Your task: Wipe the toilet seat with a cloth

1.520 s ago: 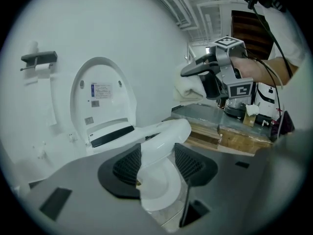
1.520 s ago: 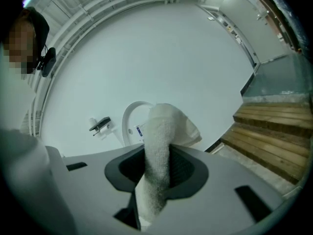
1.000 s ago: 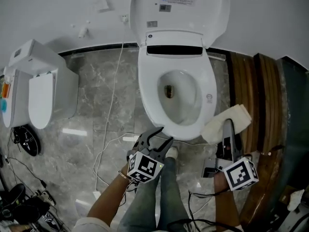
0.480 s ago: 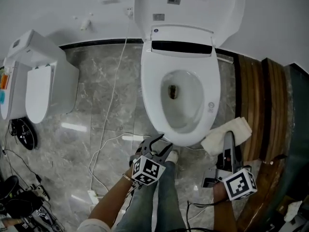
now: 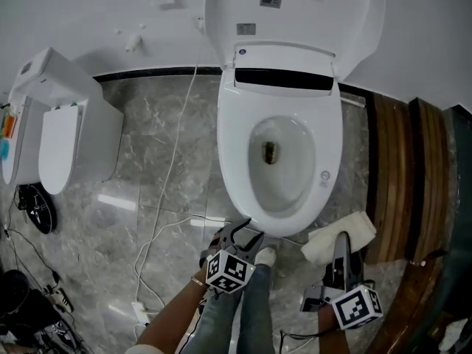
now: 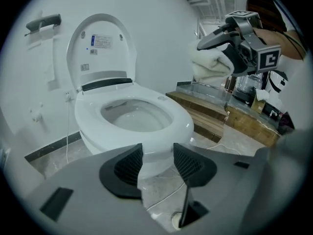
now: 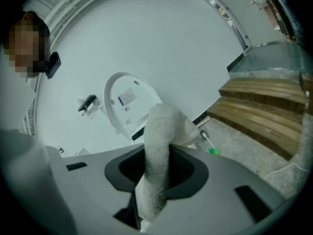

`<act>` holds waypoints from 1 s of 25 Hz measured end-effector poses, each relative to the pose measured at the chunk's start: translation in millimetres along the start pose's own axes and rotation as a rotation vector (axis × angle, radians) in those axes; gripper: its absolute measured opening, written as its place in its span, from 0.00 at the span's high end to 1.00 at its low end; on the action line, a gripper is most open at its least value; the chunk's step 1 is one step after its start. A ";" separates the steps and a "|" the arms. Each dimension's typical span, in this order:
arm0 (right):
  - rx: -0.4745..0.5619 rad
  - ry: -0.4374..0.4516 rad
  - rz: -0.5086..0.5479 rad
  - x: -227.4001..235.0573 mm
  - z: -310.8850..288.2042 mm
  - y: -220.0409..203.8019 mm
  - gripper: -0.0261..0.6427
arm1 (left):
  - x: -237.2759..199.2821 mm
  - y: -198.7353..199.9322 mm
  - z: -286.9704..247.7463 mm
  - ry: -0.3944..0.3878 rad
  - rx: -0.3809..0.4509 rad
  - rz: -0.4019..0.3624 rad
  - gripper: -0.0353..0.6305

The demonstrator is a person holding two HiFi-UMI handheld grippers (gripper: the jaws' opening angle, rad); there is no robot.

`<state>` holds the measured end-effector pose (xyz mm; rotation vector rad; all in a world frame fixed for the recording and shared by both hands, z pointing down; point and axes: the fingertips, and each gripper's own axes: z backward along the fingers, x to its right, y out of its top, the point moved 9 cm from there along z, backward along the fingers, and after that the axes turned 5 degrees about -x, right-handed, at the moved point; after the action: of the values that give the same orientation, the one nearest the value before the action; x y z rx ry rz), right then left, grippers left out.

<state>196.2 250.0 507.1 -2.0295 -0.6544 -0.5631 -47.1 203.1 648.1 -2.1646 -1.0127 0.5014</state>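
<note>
A white cloth [image 7: 159,151] stands clamped between the closed jaws of the right gripper [image 5: 341,243], its loose end bunched above them and hanging clear of the toilet seat [image 5: 328,153], which lies ahead of that gripper and to its left, apart from the cloth

The left gripper [image 6: 157,163] hovers low just before the seat's front rim, jaws set well apart with nothing between them; only the rim's curve and a strip of floor show through the gap

The seat is down on the bowl [image 5: 287,175], the lid [image 5: 295,6] raised against the white wall [image 5: 74,13] beyond both grippers. The bowl is pale inside with a dark patch at its bottom

Grey veined marble floor [image 5: 162,146] spreads under both grippers, and a thin white cable [image 5: 173,161] trails across it from the wall toward the left gripper. Dark wooden planks [image 5: 398,168] run along the outer side of the right gripper. Well off to the left gripper's left stands a white boxy fixture [image 5: 59,131], with a tangle of black cables [image 5: 33,209] beside it. The person's legs [image 5: 236,316] and one pale shoe [image 5: 265,255] show just behind the left gripper
</note>
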 end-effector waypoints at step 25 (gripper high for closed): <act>-0.068 0.019 -0.004 -14.2 -18.4 -6.3 0.81 | -16.0 7.8 5.7 0.059 -0.003 0.089 0.62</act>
<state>178.9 233.7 511.3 -2.0839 -0.6360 -0.6136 -56.5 189.4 639.4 -2.2215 -0.8886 0.4748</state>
